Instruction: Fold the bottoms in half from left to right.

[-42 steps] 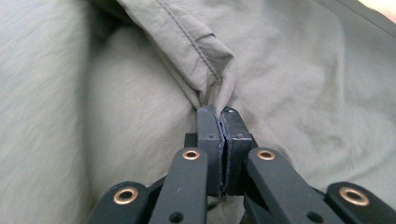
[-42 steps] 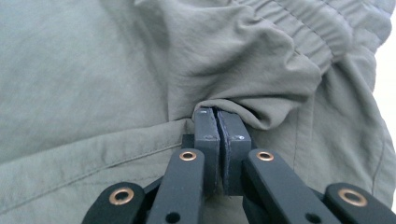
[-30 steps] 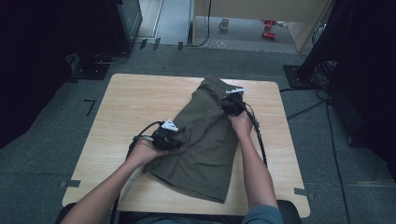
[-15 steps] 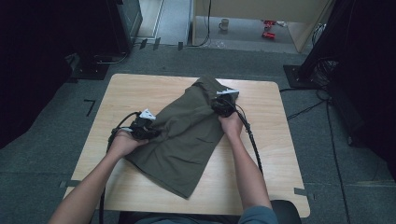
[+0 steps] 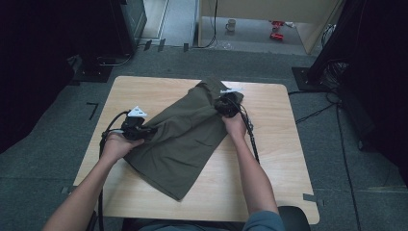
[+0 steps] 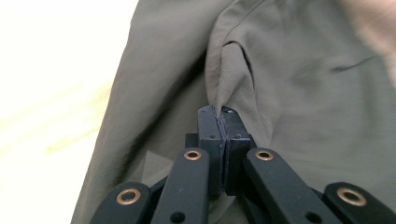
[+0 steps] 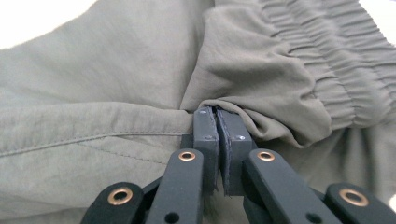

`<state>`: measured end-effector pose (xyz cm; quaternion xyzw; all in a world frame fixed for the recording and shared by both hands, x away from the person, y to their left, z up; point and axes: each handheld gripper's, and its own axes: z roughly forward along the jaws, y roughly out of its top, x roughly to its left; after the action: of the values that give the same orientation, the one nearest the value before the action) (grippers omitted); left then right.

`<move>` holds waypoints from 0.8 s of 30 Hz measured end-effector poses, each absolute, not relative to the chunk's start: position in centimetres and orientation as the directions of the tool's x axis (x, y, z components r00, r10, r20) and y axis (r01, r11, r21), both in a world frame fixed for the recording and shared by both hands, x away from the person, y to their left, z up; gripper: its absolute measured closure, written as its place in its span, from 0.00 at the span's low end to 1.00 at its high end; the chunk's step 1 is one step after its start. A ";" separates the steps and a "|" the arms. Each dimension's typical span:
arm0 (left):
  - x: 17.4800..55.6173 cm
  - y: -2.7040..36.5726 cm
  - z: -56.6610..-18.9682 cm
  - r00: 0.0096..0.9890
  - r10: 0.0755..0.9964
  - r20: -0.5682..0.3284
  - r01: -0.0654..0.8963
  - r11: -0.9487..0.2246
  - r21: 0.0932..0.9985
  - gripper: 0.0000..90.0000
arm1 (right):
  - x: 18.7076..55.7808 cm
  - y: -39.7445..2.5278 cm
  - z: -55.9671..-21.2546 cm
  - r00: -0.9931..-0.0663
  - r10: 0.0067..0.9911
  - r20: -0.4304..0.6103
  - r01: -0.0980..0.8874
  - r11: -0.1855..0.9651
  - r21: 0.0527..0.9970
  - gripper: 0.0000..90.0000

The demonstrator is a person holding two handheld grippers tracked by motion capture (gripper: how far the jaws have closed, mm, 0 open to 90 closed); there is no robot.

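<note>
Olive-green trousers (image 5: 185, 137) lie diagonally across the middle of the high view, on a pale wooden bench (image 5: 284, 159). Their gathered elastic waistband (image 7: 327, 60) sits toward the upper centre of that frame, and the leg end reaches down toward the lower centre. The left tongs (image 5: 150, 130), at centre left, are clamped on a pinch of fabric at the garment's left edge; the left gripper view shows the jaws closed with a raised fold caught between them. The right tongs (image 5: 226, 103), just right of upper centre, are closed on a bunched fold beside the waistband. Whether the cloth there lifts off the bench is hard to tell. A hand (image 5: 235, 126) holds each tool.
</note>
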<state>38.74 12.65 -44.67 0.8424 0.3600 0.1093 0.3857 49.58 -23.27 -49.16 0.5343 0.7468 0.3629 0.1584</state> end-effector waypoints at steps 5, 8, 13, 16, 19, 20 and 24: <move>36.3 12.2 -41.4 0.752 0.655 -0.067 0.459 -0.448 0.768 1.00 | 49.3 -23.7 -46.8 -0.393 0.906 0.154 0.657 0.160 0.737 0.97; 35.3 11.8 -39.6 0.768 0.638 -0.051 0.426 -0.450 0.785 1.00 | 49.2 -23.8 -45.2 -0.400 0.904 0.151 0.639 0.158 0.753 0.96; 33.9 10.7 -36.7 0.795 0.605 -0.046 0.391 -0.453 0.801 1.00 | 49.1 -24.2 -42.8 -0.408 0.900 0.156 0.608 0.140 0.781 0.96; 33.0 9.5 -35.7 0.817 0.574 -0.053 0.372 -0.455 0.809 1.00 | 48.9 -24.7 -42.1 -0.407 0.900 0.154 0.597 0.135 0.791 0.95; 32.3 8.0 -35.7 0.838 0.540 -0.072 0.372 -0.470 0.801 1.00 | 48.9 -25.2 -42.4 -0.403 0.904 0.140 0.616 0.155 0.772 0.94; 32.1 7.5 -35.9 0.845 0.529 -0.079 0.371 -0.475 0.798 1.00 | 48.9 -25.3 -42.6 -0.401 0.906 0.134 0.624 0.162 0.765 0.94; 31.6 5.5 -37.2 0.864 0.491 -0.110 0.379 -0.492 0.784 1.00 | 48.8 -25.9 -43.4 -0.391 0.912 0.122 0.638 0.173 0.750 0.94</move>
<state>31.64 5.54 -37.23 0.8613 0.2526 0.0641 0.4361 48.79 -25.92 -43.42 0.5211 0.7440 0.3767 0.1817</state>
